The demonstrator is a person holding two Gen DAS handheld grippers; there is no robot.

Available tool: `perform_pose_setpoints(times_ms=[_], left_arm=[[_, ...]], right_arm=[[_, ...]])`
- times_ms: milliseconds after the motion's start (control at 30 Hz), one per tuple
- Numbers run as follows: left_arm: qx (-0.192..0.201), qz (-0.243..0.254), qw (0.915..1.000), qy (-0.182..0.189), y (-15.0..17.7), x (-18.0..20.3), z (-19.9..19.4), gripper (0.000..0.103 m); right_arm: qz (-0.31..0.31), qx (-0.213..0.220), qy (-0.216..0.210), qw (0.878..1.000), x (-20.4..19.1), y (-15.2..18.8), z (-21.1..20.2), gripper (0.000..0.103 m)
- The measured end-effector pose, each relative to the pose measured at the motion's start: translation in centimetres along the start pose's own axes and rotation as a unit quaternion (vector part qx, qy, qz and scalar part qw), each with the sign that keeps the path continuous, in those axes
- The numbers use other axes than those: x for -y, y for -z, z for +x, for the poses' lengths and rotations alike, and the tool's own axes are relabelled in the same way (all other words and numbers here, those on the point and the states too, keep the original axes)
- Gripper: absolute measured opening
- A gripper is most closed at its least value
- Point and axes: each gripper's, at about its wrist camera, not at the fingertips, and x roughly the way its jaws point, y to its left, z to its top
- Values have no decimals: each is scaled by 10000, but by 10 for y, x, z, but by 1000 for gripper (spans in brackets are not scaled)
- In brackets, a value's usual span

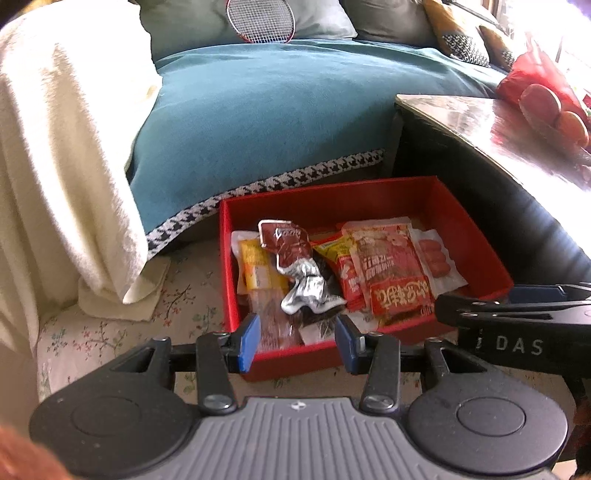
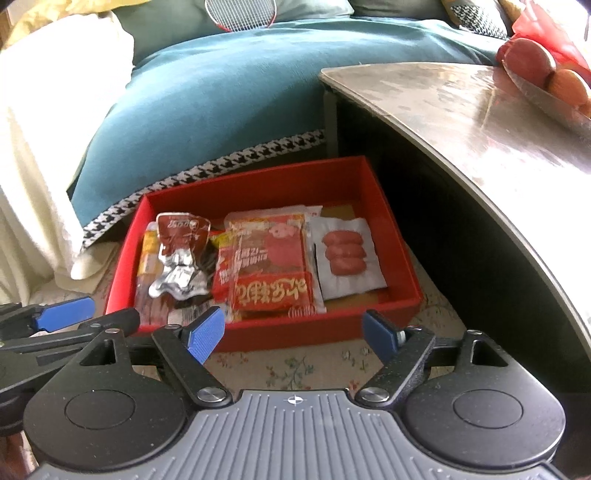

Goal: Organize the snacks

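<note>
A sofa draped in a teal blanket with a black-and-white houndstooth border [image 1: 258, 122] fills the background, with a cream towel-like cloth [image 1: 62, 166] hanging over its end and a badminton racket head [image 1: 260, 18] leaning on the cushions. Beside it stands a dark low worktop with a glossy, reflective top [image 2: 480, 122], carrying a bowl of round orange-red fruit [image 2: 546, 74]. On the floral-patterned floor covering [image 2: 295, 365], between sofa and worktop, sits an open red rectangular cardboard box [image 2: 391, 236] holding the snacks: a large red clear-windowed packet with yellow lettering [image 2: 273, 262] in the middle, a white pouch showing three small sausages [image 2: 347, 254] to its right, and a crumpled brown-and-silver foil wrapper [image 2: 181, 258] lying on a yellow packet at the left. The left gripper [image 1: 295, 338] hovers over the box's near edge, its blue pads moderately apart with nothing pinched. The right gripper [image 2: 293, 332] hangs just before the box, spread wide and empty.
</note>
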Motion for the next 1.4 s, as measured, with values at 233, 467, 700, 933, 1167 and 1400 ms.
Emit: perform_pose_setpoints(times_ms=[233,467,700,933,1167,1400], left_arm=[[24,-8,10000,56,15,0,-15,38],[111,-18,9997,201,31,0,-37,38],[173,12,9992,347,50,1,-58,38],[305,-13,9987,412,61,-2,-75,39],[430,134,9985,297,67,1,-85,43],[486,141,9980,373,67,-1,-87,44]], right_arm=[[53,92,-47,9999,2,21,-21,86],[167,235,-92,9995,3,43,-44,87],[275,329,-234,9988,-2,65,-63,88],[373,378,-359,9979,-2,84,-77,89],[408,400,-409,9975,-1,88,-81,89],[394,423,-421,9974,-1,87,-81,89]])
